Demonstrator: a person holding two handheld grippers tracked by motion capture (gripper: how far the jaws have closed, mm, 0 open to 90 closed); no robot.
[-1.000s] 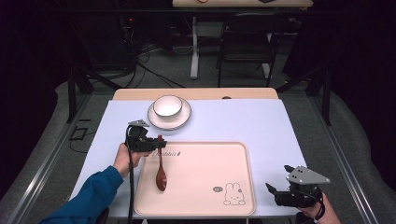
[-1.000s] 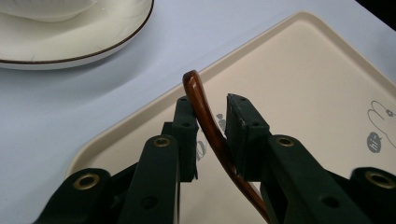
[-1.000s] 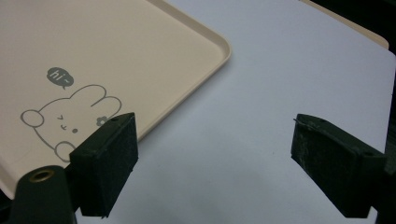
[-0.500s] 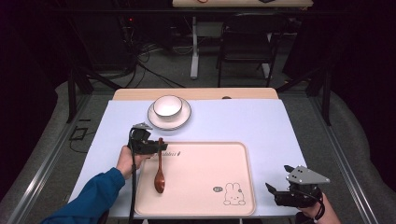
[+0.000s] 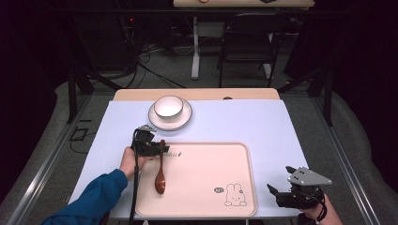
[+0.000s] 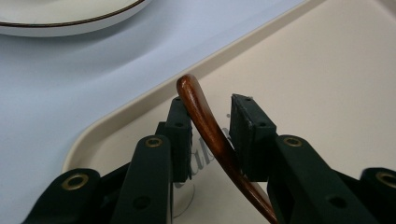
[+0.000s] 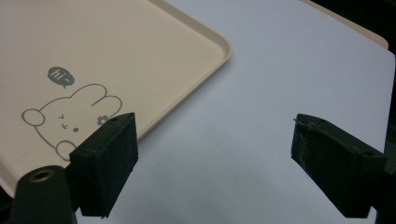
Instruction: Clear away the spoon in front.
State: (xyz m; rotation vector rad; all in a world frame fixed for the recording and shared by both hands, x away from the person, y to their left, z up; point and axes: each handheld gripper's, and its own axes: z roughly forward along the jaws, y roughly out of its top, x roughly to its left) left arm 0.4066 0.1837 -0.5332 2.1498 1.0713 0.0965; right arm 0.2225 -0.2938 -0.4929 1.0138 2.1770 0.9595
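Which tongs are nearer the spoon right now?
Left. The left tongs straddle the spoon handle on the tray; the right tongs sit off the tray's near right corner.

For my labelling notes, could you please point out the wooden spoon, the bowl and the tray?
wooden spoon (image 5: 160, 182): high view, on its dark bowl end.
bowl (image 5: 169, 107): high view, on its white inside.
tray (image 5: 206, 164): high view, on its bare pink floor.

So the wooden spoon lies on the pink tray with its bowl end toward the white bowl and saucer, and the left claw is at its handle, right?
Not quite. In the high view the wooden spoon lies on the pink tray with its handle end toward the white bowl and saucer; its bowl end points toward the person. The left claw is at its handle, as you say.
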